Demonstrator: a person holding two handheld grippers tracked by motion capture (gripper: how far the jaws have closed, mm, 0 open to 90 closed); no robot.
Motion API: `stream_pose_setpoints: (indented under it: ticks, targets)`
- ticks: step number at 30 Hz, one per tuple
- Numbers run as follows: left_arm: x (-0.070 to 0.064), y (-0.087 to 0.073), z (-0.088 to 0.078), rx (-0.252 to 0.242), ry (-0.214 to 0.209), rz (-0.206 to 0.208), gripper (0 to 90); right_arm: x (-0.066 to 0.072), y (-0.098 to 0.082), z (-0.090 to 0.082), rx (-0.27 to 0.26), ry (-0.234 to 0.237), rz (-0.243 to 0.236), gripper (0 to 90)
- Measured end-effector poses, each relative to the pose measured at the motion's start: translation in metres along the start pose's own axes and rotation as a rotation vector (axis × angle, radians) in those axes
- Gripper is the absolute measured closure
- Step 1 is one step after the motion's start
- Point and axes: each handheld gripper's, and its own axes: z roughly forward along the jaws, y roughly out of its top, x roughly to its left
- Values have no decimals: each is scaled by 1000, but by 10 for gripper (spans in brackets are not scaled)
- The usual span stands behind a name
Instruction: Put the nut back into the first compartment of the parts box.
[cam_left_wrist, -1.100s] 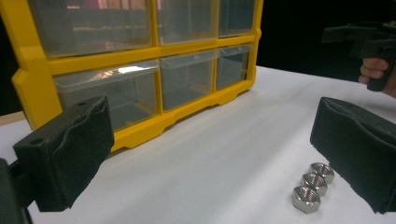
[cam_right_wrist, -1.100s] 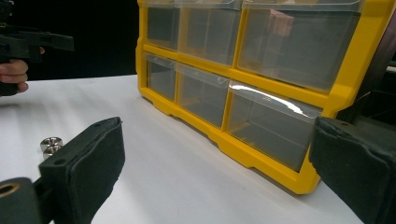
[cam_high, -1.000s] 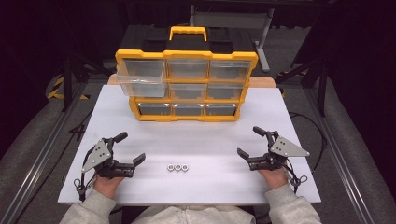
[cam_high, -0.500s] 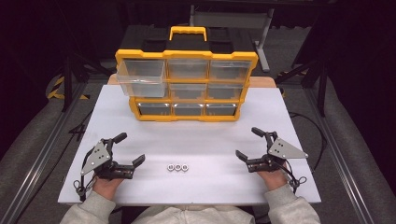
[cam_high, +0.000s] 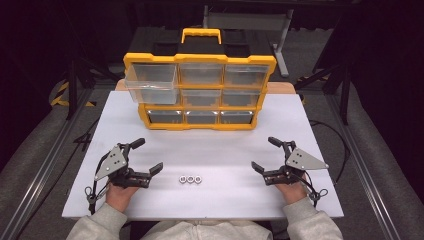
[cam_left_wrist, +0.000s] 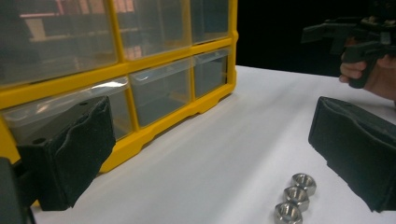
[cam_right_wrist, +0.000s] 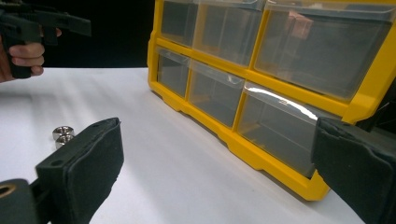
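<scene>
Three steel nuts (cam_high: 190, 179) lie in a short row on the white table (cam_high: 210, 145), near its front edge. My left gripper (cam_high: 147, 156) rests open just left of them, nothing between its jaws. My right gripper (cam_high: 265, 154) rests open farther off to their right, also empty. In the left gripper view the nuts (cam_left_wrist: 294, 196) sit low between the spread jaws of my left gripper (cam_left_wrist: 210, 158), close to the right one. In the right gripper view the nuts (cam_right_wrist: 63, 133) peek out behind the left jaw of my right gripper (cam_right_wrist: 219, 172).
A yellow organizer (cam_high: 200, 59) with clear drawers stands at the back of the table. Its top-left drawer (cam_high: 151, 82) is pulled out. Dark floor and stands surround the table. Cables trail from both grippers.
</scene>
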Motion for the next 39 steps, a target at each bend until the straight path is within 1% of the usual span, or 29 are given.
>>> stream_pose_setpoints:
  ticks: [2,3,6,9,11,12,13,16,18,19,20,21,22,23,24,25,27,28,29,30,31,32,33,34,35,36,37,38,39]
  targets:
    - [-4,2,6,12,-21,10,11,0,-1,1,6,4,7,32]
    - [-4,2,6,12,-21,10,11,0,-1,1,6,4,7,32]
    - [-9,5,14,15,-41,32,8,0,-2,2,20,8,10,30]
    - [-12,9,24,3,-75,26,6,0,-1,1,16,8,11,29]
    - [-14,12,29,7,-94,23,6,0,-1,1,15,8,13,29]
    - [-14,12,29,7,-94,23,6,0,-1,1,18,8,12,29]
    - [-16,15,33,11,-107,29,6,0,-1,1,18,11,13,29]
    - [-17,18,35,9,-116,31,6,0,-1,1,20,13,10,29]
    - [-18,21,37,42,-131,27,6,0,-1,2,20,18,14,29]
    - [-19,22,38,51,-131,22,6,0,-2,2,23,18,13,29]
    - [-19,24,39,73,-130,27,11,-1,-2,2,25,16,10,29]
    - [-19,24,39,73,-130,27,16,-1,-2,2,28,16,10,29]
    - [-21,29,40,123,-123,58,16,-1,-2,2,29,19,12,29]
    - [-21,29,40,123,-123,58,20,-1,-2,2,31,18,12,29]
    - [-23,35,41,167,-119,91,22,-1,-2,2,34,17,8,29]
    - [-23,35,41,167,-119,91,28,-1,-2,2,34,17,8,29]
    - [-26,42,43,228,-106,131,39,0,-2,3,43,18,3,29]
    - [-28,45,45,255,-109,151,40,0,-2,3,51,19,1,29]
    - [-29,48,46,284,-97,170,44,1,-1,4,57,20,-4,30]
    - [-31,51,48,326,-98,187,49,1,-1,4,62,23,-6,30]
    - [-31,51,48,326,-98,187,49,1,-1,4,62,23,-6,30]
    - [-31,53,49,345,-109,188,49,2,-1,5,70,25,-13,30]
    - [-31,55,50,360,-107,190,50,2,-1,5,75,28,-11,31]
    - [-31,57,52,395,-109,187,50,3,0,5,76,31,-9,31]
    - [-30,59,53,416,-126,179,50,3,0,5,79,30,-5,32]
    - [-29,61,55,452,-137,174,51,2,0,5,82,29,-7,32]
    - [-29,63,58,484,-145,172,54,2,-1,5,90,31,1,33]
    - [-29,63,58,484,-145,172,54,2,-1,5,90,31,1,33]
    - [-29,65,60,508,-153,171,54,1,-1,6,96,32,1,34]
